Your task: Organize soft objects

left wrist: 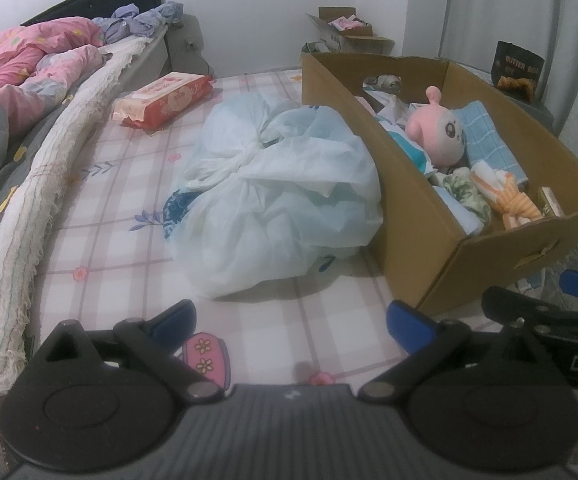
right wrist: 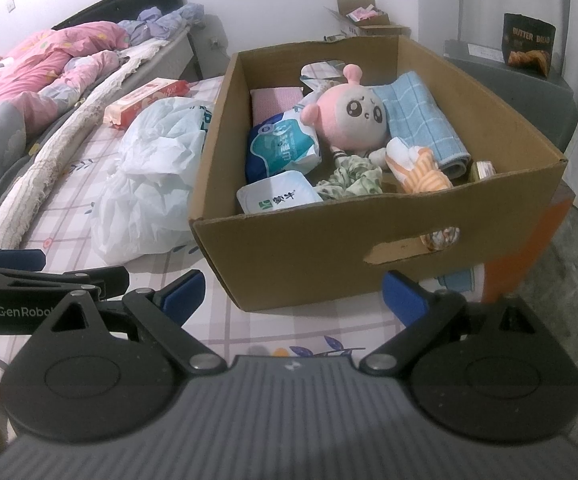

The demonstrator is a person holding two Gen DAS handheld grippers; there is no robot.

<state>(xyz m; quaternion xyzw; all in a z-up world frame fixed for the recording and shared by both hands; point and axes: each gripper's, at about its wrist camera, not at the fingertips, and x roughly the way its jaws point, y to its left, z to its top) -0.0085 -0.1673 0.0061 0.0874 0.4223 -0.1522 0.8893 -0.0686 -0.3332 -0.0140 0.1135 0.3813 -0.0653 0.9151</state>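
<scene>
Both grippers were held low over the checked bedsheet (left wrist: 273,320), each with its jaws spread wide and nothing between them. The left gripper (left wrist: 289,322) was pointed at a knotted white plastic bag (left wrist: 285,192), which lay on the sheet just beyond its fingertips, untouched. The right gripper (right wrist: 293,294) was aimed at the near wall of an open cardboard box (right wrist: 329,248), close to it but apart. The box stood immediately right of the bag, the two touching along the box's left side. Inside the box a pink plush doll (right wrist: 349,114) was seen near the middle, with a folded blue towel (right wrist: 421,120) to its right, a blue-and-white tissue pack (right wrist: 283,148) to its left, a white pack (right wrist: 277,198) at the near left, a green patterned cloth (right wrist: 355,178) in front of the doll, and an orange striped cloth (right wrist: 419,172) at the near right. Farther left, a red tissue pack (left wrist: 165,98) lay on the sheet, well apart from both tools, and pink bedding (left wrist: 29,64) was heaped at the far left.
</scene>
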